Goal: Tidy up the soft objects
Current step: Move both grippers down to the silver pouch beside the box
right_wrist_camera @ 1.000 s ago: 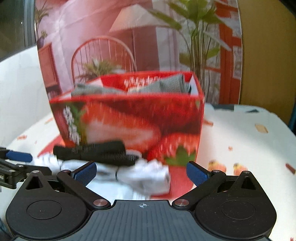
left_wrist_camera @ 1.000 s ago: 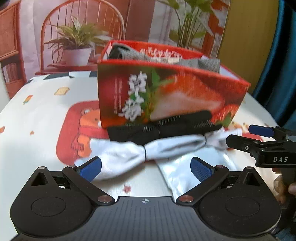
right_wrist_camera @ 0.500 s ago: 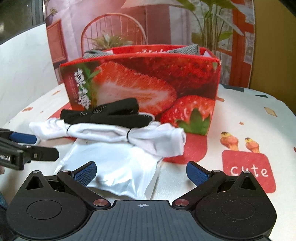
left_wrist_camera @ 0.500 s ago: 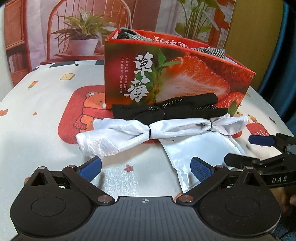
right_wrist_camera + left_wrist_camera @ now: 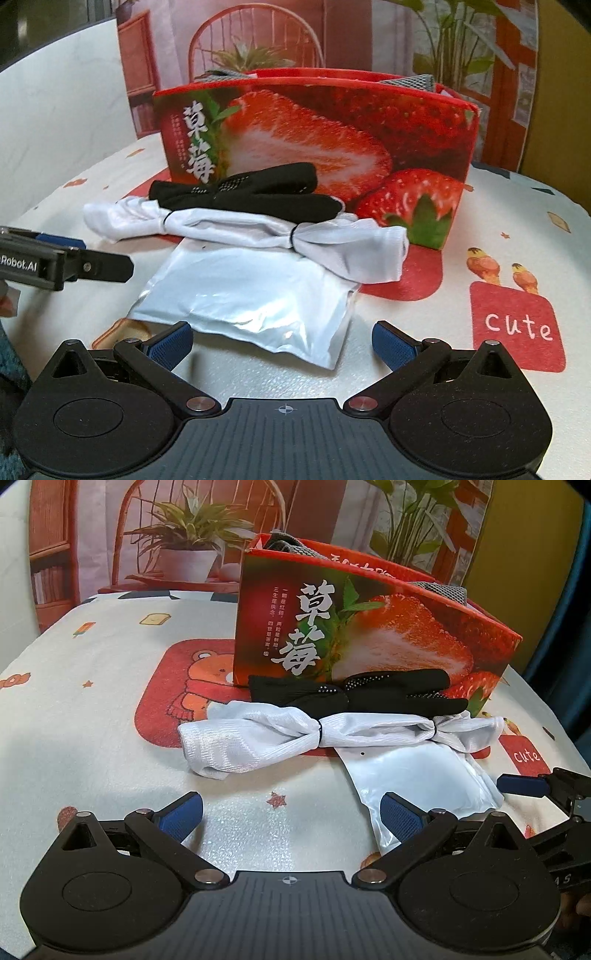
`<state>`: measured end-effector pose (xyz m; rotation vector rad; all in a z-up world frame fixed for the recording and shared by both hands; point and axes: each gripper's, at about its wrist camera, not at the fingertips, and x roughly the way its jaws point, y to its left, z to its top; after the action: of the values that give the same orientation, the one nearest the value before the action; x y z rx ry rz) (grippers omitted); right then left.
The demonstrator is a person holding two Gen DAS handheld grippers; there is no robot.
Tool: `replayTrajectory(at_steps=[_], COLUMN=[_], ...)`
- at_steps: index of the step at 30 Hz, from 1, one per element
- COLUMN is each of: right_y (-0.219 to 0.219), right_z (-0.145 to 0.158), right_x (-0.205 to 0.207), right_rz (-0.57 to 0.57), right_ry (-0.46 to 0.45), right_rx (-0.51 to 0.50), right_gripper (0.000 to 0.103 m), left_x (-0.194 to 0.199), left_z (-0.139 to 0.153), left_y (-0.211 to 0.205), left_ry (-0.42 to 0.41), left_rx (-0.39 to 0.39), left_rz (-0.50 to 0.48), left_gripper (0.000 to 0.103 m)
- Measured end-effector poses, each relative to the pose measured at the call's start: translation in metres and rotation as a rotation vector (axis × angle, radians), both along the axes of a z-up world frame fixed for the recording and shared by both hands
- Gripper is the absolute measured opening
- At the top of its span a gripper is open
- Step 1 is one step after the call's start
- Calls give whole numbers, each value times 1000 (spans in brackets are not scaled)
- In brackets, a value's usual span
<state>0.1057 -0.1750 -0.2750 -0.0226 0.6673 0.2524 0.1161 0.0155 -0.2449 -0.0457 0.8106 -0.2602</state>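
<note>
Here, left to right across the scene:

Left tool (image 5: 291,812): spread wide and empty, its blue-padded fingers (image 5: 181,814) low over the tabletop; its side also shows at the left edge of the right wrist view (image 5: 66,258).

Tabletop (image 5: 92,709): covered with a pale cloth printed with a bear on a red patch, small stars and a red "cute" label.

White cloth bundle (image 5: 306,734): a long roll cinched by two dark bands, lying flat across the tabletop in front of the box, its left end flared out.

Black cloth bundle (image 5: 354,694): a dotted black roll lying just behind the white one, touching it and resting against the foot of the box.

Strawberry box (image 5: 369,627): a red carton printed with a cut strawberry and white characters, standing upright behind both bundles.

Grey fabric (image 5: 284,548): folded inside the box, its edges showing above the rim at both ends.

Silver pouch (image 5: 251,295): a shiny flat packet lying nearest the tools, its far edge tucked under the white bundle.

Right tool (image 5: 282,338): spread wide and empty, fingers either side of the pouch's near edge without touching it; it also appears at the right edge of the left wrist view (image 5: 535,790).
</note>
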Motion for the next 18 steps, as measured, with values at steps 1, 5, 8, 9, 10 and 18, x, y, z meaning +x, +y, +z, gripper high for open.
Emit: replayTrajectory(at_steps=[1,5,8,9,10,18], right_y=[1,4,7,8,10,10], right_z=[0,-2,-4,-5,-5,-6], right_x=[0,-1,-1,-1,-1,1], right_rz=[4,20,27,29,32,39], right_ry=[2,13,15,13,9,-15], right_rx=[-3,-17,-37,-46,-56,-71], right_gripper=[103,103,103,103,103,102], left_x=[-1,-3,-3,-3,-3,-3], left_z=[0,0,-1,-1,-1,-3], left_y=[0,0,0,1,1,-1], left_ry=[-1,-6,-9,-8,-7,-8], left_rx=[0,1,-1,-1,-1,4], left_rz=[0,2,5,6,8,14], left_gripper=[103,103,103,103,103,103])
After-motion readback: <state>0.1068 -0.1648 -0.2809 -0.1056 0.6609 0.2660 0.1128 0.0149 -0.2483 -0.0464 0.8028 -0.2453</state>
